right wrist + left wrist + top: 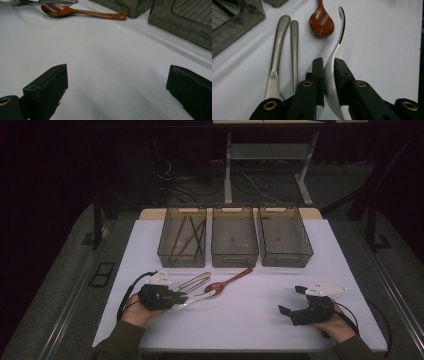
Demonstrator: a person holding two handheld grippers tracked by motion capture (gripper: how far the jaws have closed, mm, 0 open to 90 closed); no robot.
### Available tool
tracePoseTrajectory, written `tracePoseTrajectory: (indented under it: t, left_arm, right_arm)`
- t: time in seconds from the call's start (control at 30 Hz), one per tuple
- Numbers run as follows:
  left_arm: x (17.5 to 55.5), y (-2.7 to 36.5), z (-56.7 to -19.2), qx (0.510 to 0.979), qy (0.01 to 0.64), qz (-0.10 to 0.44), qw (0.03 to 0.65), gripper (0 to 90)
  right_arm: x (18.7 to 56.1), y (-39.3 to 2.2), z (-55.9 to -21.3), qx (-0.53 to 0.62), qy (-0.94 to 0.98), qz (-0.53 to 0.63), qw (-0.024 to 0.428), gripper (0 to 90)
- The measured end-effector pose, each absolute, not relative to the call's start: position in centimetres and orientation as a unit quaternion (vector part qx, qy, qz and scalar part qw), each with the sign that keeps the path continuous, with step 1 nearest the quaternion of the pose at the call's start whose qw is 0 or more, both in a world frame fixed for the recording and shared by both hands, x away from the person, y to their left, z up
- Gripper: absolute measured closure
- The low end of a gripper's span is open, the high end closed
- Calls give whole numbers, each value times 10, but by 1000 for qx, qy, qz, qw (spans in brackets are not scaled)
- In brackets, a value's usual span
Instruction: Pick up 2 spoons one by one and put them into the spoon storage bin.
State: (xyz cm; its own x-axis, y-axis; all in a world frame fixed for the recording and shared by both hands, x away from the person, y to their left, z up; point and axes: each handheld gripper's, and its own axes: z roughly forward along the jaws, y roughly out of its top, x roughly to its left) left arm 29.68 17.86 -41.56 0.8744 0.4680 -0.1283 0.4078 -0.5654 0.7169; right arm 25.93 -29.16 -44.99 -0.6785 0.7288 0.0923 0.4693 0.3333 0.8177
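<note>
My left gripper (181, 299) lies near the table's front left, shut on a white spoon (204, 296) that points right. In the left gripper view the two black jaws (329, 65) pinch the white spoon (339, 37) on its edge, with its tip beside the bowl of a brown wooden spoon (322, 23). Two metal utensil handles (280, 42) lie on the table just left of the jaws. My right gripper (291, 300) rests at the front right, open with only bare table between its jaws (117, 87). The wooden spoon (231, 280) lies between the grippers and the bins.
Three smoky transparent bins stand in a row at the back: the left bin (165, 251) holds several long sticks, while the middle bin (235, 257) and right bin (305, 254) look nearly bare. White table (250, 320) stretches between my hands. A bin wall (180, 22) rises ahead of the right gripper.
</note>
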Motion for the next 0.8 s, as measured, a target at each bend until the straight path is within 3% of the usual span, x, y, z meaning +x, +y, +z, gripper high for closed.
tracePoseTrajectory:
  t: [0.8]
  left_arm:
    - [329, 143, -398, 882, 215, 55, 416, 791]
  right_arm:
    - [259, -291, -450, 373, 803, 440, 148, 38]
